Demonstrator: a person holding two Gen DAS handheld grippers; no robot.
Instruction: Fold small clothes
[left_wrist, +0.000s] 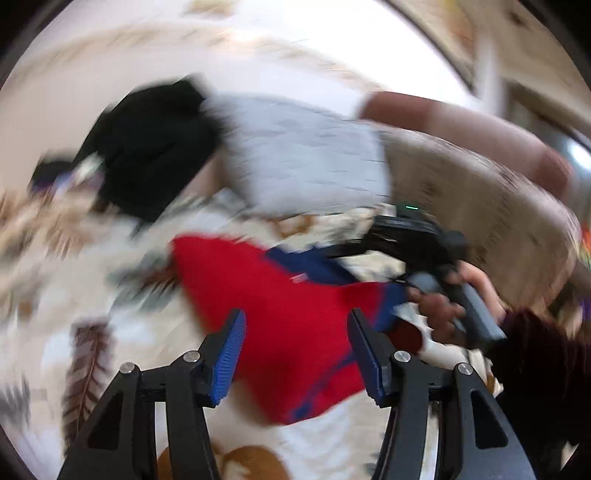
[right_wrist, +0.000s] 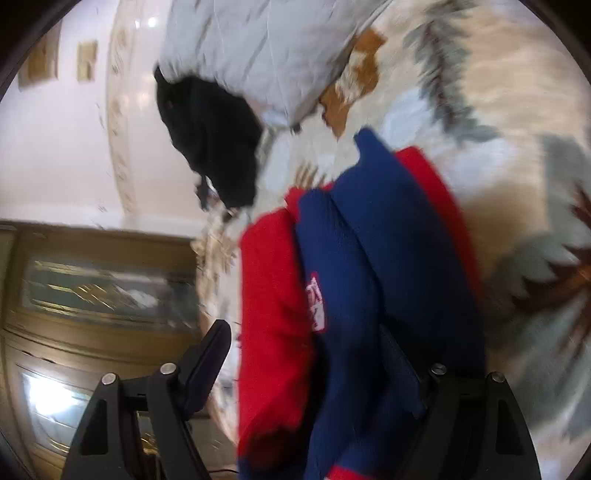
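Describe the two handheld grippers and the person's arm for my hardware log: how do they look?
Left gripper: black angular linkage, silver pivot bolts, ribbed blue pads. Right gripper: same black frame, silver bolts, dark pads, grey handle. The person's right hand is bare, with a dark maroon sleeve.

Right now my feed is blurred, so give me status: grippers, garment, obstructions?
Left gripper open, empty. Right gripper open around red-and-blue garment. Black garment, grey garment beyond.

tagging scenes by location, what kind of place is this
Probably a home bedroom: the clothes lie on a cream feather-print bedspread, a white tiled floor shows beyond it, and a wooden glass-fronted cabinet stands nearby.
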